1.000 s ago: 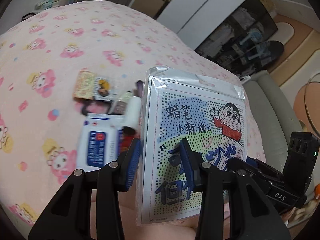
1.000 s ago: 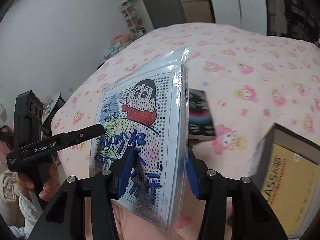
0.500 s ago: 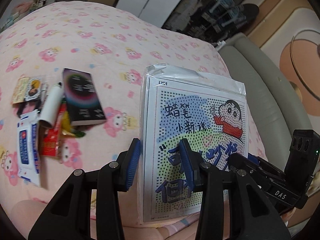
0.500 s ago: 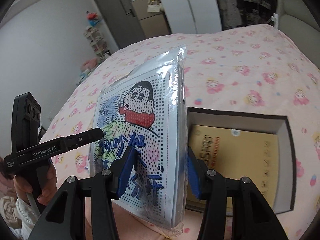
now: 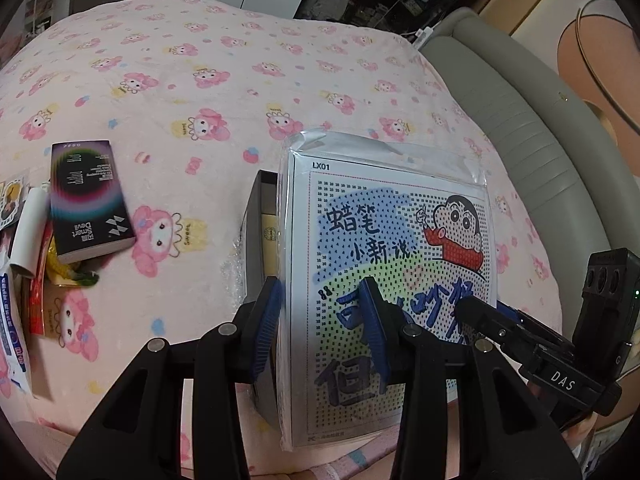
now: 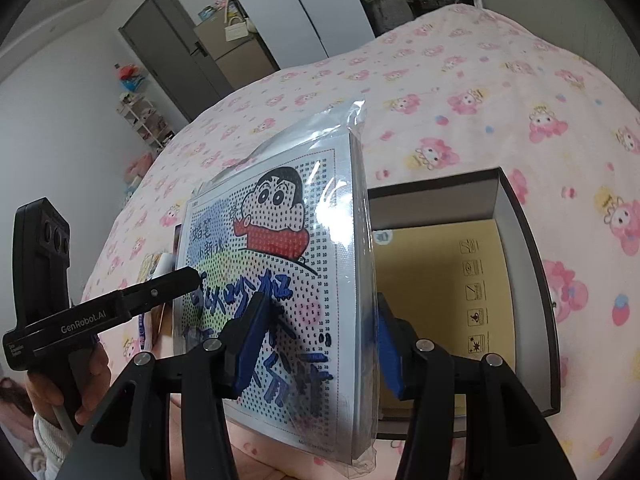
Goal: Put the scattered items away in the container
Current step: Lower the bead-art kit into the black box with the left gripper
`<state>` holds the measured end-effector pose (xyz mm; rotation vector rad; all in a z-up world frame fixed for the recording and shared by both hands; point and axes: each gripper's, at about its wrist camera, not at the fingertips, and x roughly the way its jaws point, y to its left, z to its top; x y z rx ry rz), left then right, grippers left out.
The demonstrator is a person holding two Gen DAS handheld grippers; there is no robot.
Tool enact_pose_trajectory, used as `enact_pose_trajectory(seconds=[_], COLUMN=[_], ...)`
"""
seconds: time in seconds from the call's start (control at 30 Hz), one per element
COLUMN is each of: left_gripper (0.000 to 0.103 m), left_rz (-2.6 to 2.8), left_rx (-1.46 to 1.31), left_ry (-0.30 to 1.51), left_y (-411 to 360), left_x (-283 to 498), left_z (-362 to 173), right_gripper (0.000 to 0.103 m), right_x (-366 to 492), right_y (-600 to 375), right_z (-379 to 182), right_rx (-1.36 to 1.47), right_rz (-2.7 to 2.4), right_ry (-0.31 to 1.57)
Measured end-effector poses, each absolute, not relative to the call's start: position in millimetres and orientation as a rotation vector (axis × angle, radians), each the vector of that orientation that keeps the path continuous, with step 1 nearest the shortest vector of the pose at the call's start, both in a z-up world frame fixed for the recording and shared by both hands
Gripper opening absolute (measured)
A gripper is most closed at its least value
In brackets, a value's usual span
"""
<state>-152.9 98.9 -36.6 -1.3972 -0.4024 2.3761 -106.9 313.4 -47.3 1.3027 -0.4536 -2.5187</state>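
Both tools, left (image 5: 320,328) and right (image 6: 316,344), narrowly parted, clamp cartoon kit (image 5: 392,264).

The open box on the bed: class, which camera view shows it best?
The right wrist view: the open box shows its dark rim, grey inner walls and yellow floor, beside the bagged cartoon kit. The left wrist view shows only a dark corner of it behind the kit.

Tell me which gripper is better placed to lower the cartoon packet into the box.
Probably right: the right gripper holds the cartoon packet on its edge nearest the open box.
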Motion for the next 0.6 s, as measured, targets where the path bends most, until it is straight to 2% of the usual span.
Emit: enact_pose_trajectory(seconds=[0.17,0.6], left_gripper=[0.040,0.040], left_rz=[2.357,2.335], left_rx=[-1.435,-1.548], left_ry=[-0.410,-0.357], left_y=[108,133], left_x=[-160,-187], left_z=[-49,-86], right_gripper=[0.047,0.048], right_x=[-110,-142], right_y=[314,331], right_z=[-54,-93], right_rx=[1.318,1.458], right_rz=[-2.566,-2.521], right_ry=[-0.387,-0.386])
